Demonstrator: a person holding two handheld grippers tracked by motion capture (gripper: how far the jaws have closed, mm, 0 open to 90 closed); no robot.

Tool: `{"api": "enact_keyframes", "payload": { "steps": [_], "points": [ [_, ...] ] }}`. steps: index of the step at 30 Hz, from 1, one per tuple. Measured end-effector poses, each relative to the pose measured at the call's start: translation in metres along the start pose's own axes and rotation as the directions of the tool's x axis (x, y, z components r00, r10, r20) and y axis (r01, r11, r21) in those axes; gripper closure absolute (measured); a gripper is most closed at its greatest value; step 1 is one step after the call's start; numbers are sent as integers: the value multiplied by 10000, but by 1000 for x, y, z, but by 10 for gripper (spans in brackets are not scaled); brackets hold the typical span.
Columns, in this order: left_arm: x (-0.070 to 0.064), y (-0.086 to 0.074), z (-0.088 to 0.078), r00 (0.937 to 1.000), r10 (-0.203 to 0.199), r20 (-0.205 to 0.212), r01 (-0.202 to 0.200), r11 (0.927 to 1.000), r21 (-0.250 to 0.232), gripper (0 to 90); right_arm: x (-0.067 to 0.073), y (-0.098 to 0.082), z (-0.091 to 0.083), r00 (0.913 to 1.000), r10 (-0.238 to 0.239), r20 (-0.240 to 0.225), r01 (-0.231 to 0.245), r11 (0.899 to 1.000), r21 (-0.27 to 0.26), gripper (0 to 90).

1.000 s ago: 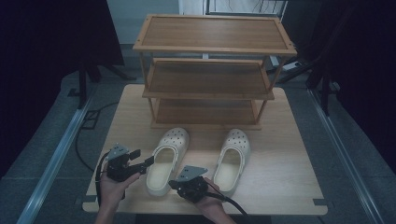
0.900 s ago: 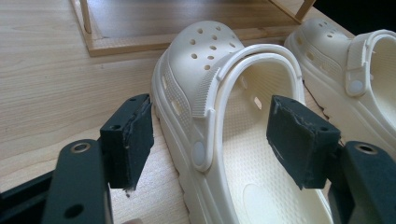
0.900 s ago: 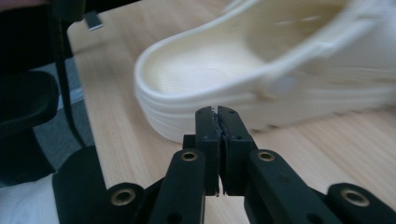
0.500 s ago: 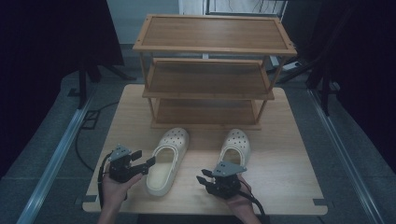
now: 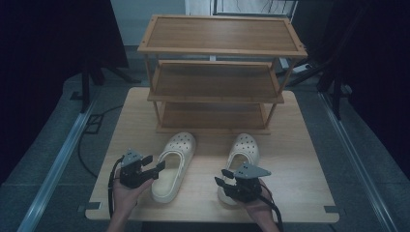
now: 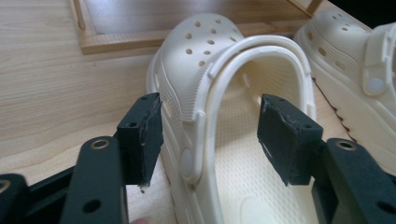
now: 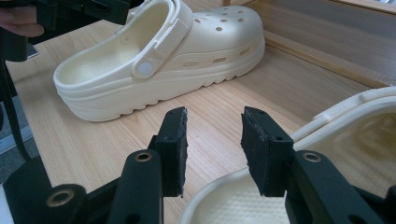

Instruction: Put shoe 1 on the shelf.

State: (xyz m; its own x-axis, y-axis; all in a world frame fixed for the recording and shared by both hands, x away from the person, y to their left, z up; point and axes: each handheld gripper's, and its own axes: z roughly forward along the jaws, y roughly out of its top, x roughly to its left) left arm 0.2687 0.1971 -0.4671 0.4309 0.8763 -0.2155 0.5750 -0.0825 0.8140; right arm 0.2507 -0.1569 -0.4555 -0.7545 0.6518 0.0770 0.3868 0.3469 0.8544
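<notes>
Two cream clogs lie side by side on the wooden table [image 5: 300, 164], toes toward the rack. My left gripper [image 5: 153, 166] is at the left clog [image 5: 176, 159]. Its jaws straddle that clog's near side wall and strap [image 6: 205, 60], one pad outside and one inside, and have just been closing with small gaps still showing. My right gripper [image 5: 223, 178] hovers at the heel of the right clog [image 5: 244, 150]. Its jaws [image 7: 214, 140] have just been opening and hold nothing; the heel rim [image 7: 355, 135] lies below and beside them.
A three-tier wooden shoe rack [image 5: 217, 82] stands at the back of the table, its shelves bare. Bare tabletop lies between the clogs and to the right. Dark floor and a metal rail [image 5: 63, 154] surround the table.
The right gripper moved right, from beside the left clog's heel to the right clog's heel, and its jaws opened. The left hand stayed put.
</notes>
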Motion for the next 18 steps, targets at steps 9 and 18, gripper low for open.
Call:
{"api": "enact_keyframes", "payload": {
  "steps": [9,18],
  "points": [
    [-2,3,27,9990,62,-453,-43,9991,416,525,-1,-2,5,10000,-31,-54,33,9997,246,601],
    [-7,8,42,9915,473,-1216,-354,9945,983,653,-1,-4,6,10000,-47,62,45,9994,354,599]
  ]
}}
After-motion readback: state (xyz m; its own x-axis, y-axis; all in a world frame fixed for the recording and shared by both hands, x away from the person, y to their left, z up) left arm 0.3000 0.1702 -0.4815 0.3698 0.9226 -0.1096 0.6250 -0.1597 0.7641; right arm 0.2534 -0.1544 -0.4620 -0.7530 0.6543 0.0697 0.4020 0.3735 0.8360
